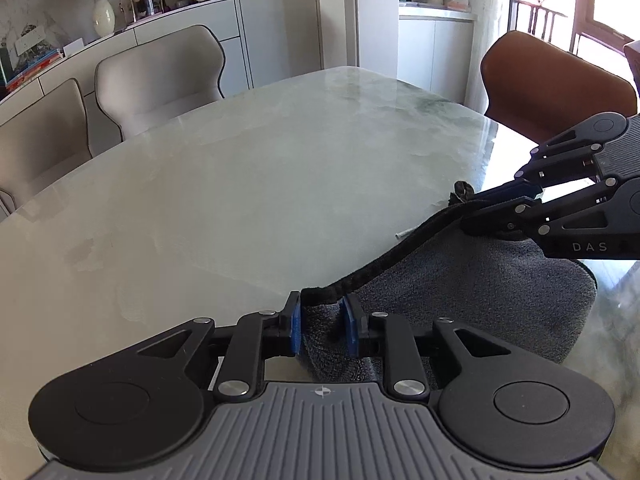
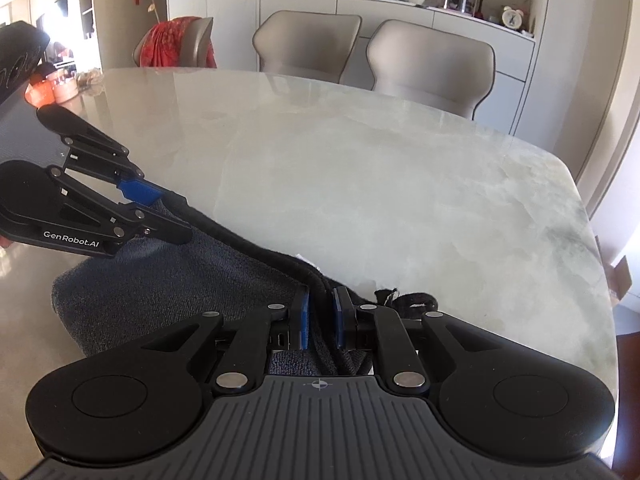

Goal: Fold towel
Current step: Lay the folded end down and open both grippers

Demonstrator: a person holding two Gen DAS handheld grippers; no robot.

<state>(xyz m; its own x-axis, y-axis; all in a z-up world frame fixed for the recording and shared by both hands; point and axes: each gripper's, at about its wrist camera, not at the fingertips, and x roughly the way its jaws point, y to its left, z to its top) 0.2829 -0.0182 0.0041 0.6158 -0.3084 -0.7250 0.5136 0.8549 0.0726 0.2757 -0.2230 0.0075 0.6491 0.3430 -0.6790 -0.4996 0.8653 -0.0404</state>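
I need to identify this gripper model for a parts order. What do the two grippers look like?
Both match: the left gripper and right gripper have black scissor-style linkages with silver rivets, blue finger pads, round black pivot housings and a ribbed grey body. White lettering reads "GenRobot.AI" on the left, "DAS" on the right.

A grey towel (image 1: 480, 292) on the marble table (image 1: 260, 184) was gripped at its dark edge by the right gripper (image 1: 468, 212), while the left gripper (image 1: 322, 320) was parted around it.

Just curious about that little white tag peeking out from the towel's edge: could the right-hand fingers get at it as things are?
Probably not right now. The right gripper is shut on the dark grey terry towel, so it is occupied. The small white tag itself lies uncovered on the pale marble table, just ahead.
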